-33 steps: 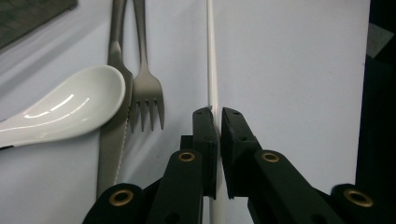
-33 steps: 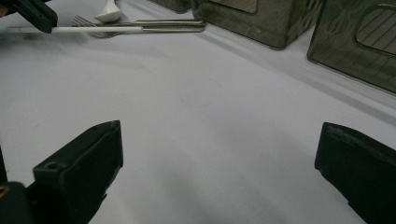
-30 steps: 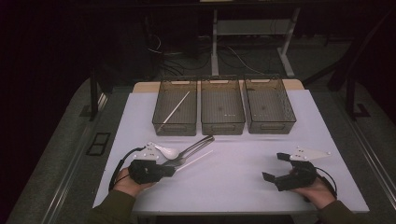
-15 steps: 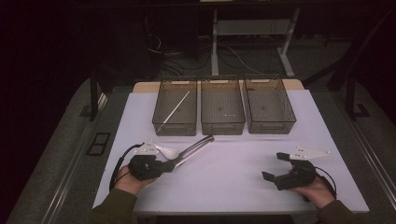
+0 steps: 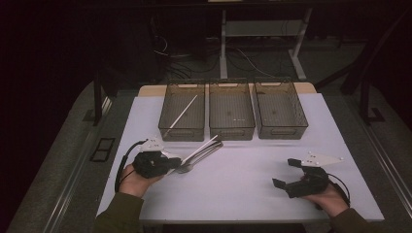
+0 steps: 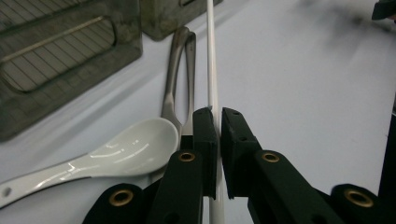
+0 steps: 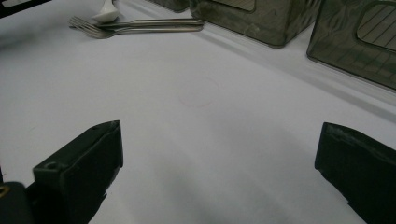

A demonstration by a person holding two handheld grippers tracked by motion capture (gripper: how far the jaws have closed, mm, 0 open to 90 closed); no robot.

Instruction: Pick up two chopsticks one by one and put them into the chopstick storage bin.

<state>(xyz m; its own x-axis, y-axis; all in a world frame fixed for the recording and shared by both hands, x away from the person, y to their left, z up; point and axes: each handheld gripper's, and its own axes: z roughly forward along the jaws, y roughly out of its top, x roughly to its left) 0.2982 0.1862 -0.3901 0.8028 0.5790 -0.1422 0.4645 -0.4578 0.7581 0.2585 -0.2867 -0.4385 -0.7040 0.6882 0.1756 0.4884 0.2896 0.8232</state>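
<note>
My left gripper [image 5: 167,162] [image 6: 218,114] rests at the table's front left, shut on a white chopstick [image 5: 201,148] [image 6: 211,60] that runs forward between its jaws. Beside it lie a white ceramic spoon [image 6: 135,147] and two metal forks [image 5: 204,156] [image 6: 180,70], side by side on the table. A second white chopstick [image 5: 180,116] lies slanted in the left mesh bin [image 5: 170,104]. My right gripper [image 5: 285,172] [image 7: 219,154] sits at the front right, open over bare table with nothing between its jaws.
Three dark mesh bins stand in a row at the back: the left one, a middle bin [image 5: 231,131] and a right bin [image 5: 296,114]. The white table sheet [image 5: 243,179] stretches between my two hands. From the right gripper view the forks [image 7: 140,25] lie far off.
My left hand has edged slightly away from the front edge with the chopstick still in its jaws. The right hand has stayed put.
</note>
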